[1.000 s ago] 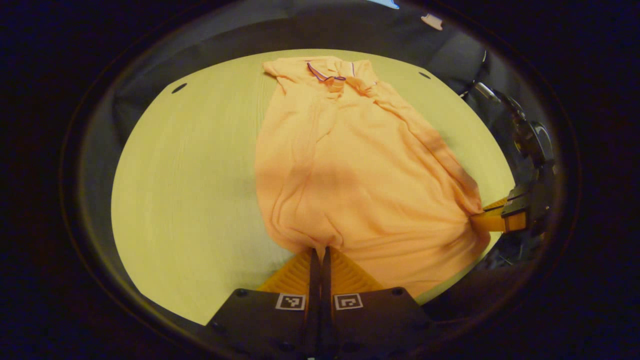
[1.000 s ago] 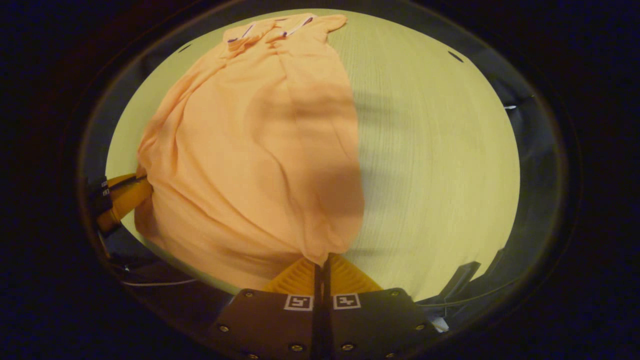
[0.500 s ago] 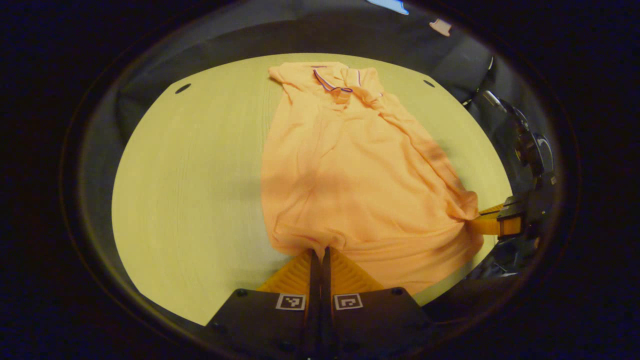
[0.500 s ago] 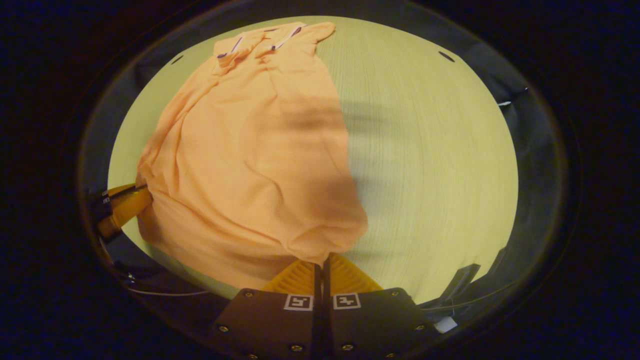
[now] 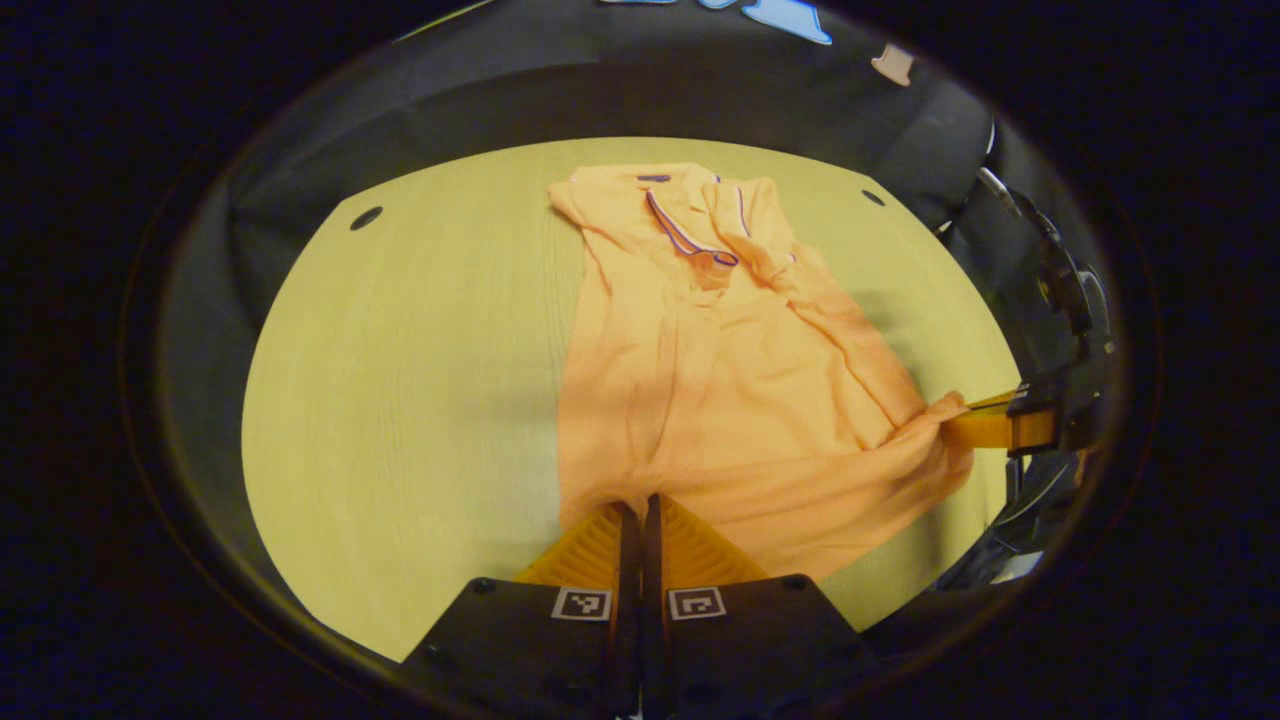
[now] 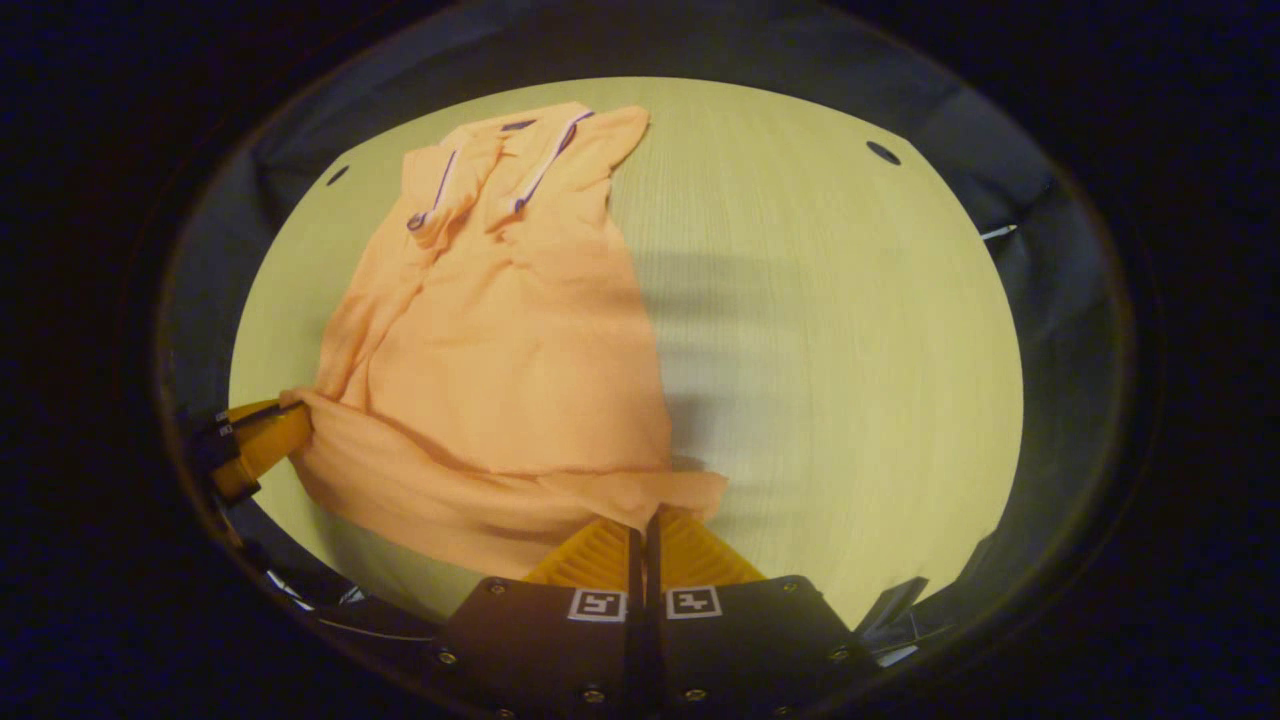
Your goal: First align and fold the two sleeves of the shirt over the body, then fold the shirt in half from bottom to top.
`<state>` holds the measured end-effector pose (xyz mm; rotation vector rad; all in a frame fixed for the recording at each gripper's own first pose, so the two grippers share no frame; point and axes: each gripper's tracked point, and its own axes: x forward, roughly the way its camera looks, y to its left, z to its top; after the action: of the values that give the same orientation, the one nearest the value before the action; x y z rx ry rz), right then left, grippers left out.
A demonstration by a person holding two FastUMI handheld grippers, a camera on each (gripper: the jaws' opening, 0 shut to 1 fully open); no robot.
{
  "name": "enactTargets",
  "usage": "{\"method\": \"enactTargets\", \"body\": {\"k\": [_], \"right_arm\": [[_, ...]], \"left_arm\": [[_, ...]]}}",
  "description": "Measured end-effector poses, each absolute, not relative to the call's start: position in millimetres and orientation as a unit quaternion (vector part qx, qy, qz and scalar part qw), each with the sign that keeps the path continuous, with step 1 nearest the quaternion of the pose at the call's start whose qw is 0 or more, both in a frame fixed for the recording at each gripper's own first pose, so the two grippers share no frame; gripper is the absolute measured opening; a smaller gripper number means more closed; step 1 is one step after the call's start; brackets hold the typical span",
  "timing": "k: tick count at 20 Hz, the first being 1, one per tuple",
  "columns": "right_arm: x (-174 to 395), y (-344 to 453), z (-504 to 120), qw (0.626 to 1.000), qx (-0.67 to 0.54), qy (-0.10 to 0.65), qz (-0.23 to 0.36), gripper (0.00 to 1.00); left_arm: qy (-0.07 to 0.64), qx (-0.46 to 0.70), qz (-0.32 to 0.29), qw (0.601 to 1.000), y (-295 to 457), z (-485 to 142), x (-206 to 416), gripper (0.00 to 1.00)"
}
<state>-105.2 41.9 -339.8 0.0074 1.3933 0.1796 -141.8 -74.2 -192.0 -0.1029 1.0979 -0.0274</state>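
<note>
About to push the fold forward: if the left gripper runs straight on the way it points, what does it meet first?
The left gripper is shut on the shirt hem. Straight ahead lies the shirt's body, then the collar at the far end. It would likely ride over cloth, though its height above it is unclear.

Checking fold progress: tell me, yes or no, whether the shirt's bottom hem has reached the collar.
No: in the left gripper view the collar lies far up the shirt, the hem near the left hand-held gripper.

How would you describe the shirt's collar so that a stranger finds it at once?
On the pale wooden table lies an orange polo shirt, its near hem pinched by both grippers. The collar is at the far end, the only part edged with a dark stripe.
</note>
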Motion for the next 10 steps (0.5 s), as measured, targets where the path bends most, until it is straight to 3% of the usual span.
{"method": "enactTargets", "body": {"k": [10], "right_arm": [[33, 47, -314, 0.815, 0.024, 0.574, 0.072, 0.0]], "left_arm": [[0.473, -0.047, -0.004, 0.88, -49, -161, -18, 0.07]]}}
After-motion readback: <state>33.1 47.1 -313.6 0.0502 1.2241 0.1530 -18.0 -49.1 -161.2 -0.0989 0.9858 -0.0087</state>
